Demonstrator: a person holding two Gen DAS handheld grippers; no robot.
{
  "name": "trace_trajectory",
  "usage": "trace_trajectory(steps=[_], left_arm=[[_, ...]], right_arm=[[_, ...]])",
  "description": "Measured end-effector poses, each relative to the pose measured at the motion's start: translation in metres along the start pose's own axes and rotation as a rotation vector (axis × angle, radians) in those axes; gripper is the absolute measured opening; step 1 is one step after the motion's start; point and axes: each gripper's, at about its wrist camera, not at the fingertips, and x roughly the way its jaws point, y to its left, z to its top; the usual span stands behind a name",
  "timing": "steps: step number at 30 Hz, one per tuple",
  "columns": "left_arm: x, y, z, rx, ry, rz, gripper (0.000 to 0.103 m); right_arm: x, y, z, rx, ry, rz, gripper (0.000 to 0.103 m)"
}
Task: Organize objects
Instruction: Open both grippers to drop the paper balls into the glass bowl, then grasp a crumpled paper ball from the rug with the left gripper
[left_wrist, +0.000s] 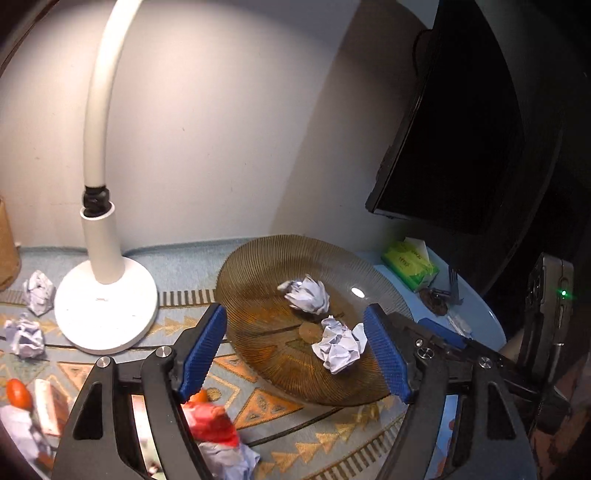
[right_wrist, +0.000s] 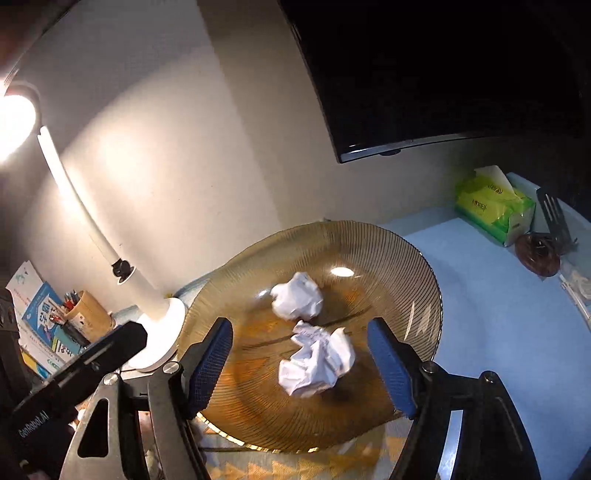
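Observation:
A ribbed amber glass plate (left_wrist: 258, 280) (right_wrist: 406, 258) sits on the patterned cloth and holds two crumpled white paper balls: a far one (left_wrist: 308, 295) (right_wrist: 295, 295) and a near one (left_wrist: 340, 345) (right_wrist: 316, 363). My left gripper (left_wrist: 295, 354) is open and empty above the plate's near side. My right gripper (right_wrist: 301, 363) is open, hovering over the plate with the near ball between its blue pads, not touching. Two more paper balls (left_wrist: 37, 291) (left_wrist: 26, 338) lie left of the lamp. Another ball (left_wrist: 229, 459) lies below the left gripper.
A white desk lamp (left_wrist: 107, 306) (right_wrist: 155, 314) stands left of the plate. A dark monitor (left_wrist: 461, 129) (right_wrist: 443, 74) hangs behind. A green tissue pack (left_wrist: 410, 264) (right_wrist: 491, 203), a pen cup with books (right_wrist: 85, 314), a red wrapper (left_wrist: 214, 421) and an orange tomato (left_wrist: 16, 393) lie around.

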Motion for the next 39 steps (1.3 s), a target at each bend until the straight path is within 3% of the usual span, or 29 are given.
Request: trace_trajectory(steps=[4, 6, 8, 13, 15, 17, 22, 28, 36, 39], left_arm=[[-0.064, 0.001, -0.004, 0.041, -0.057, 0.047, 0.075], [-0.097, 0.008, -0.01, 0.044, -0.079, 0.071, 0.081], [-0.129, 0.02, -0.018, 0.03, -0.099, 0.092, 0.089], [-0.197, 0.063, -0.05, 0.002, -0.135, 0.19, 0.091], [-0.213, 0.086, -0.066, -0.024, -0.144, 0.26, 0.098], [-0.227, 0.112, -0.085, -0.056, -0.149, 0.311, 0.098], [-0.231, 0.173, -0.129, -0.15, -0.099, 0.399, 0.098], [-0.212, 0.217, -0.164, -0.204, -0.065, 0.43, 0.098], [-0.213, 0.234, -0.176, -0.27, -0.085, 0.317, 0.098], [-0.211, 0.231, -0.176, -0.259, -0.068, 0.319, 0.098]], right_arm=[[-0.026, 0.021, -0.014, 0.004, 0.044, 0.083, 0.074], [-0.037, 0.036, -0.023, 0.001, 0.068, 0.136, 0.074], [-0.047, 0.054, -0.034, -0.013, 0.078, 0.183, 0.074], [-0.061, 0.103, -0.067, -0.088, 0.09, 0.253, 0.074], [-0.062, 0.12, -0.086, -0.107, 0.082, 0.276, 0.085], [-0.06, 0.132, -0.107, -0.131, 0.058, 0.284, 0.09], [-0.04, 0.153, -0.153, -0.213, 0.1, 0.259, 0.09], [-0.016, 0.155, -0.177, -0.234, 0.133, 0.18, 0.09], [-0.002, 0.144, -0.176, -0.198, 0.195, 0.184, 0.091], [0.0, 0.139, -0.175, -0.167, 0.206, 0.194, 0.091]])
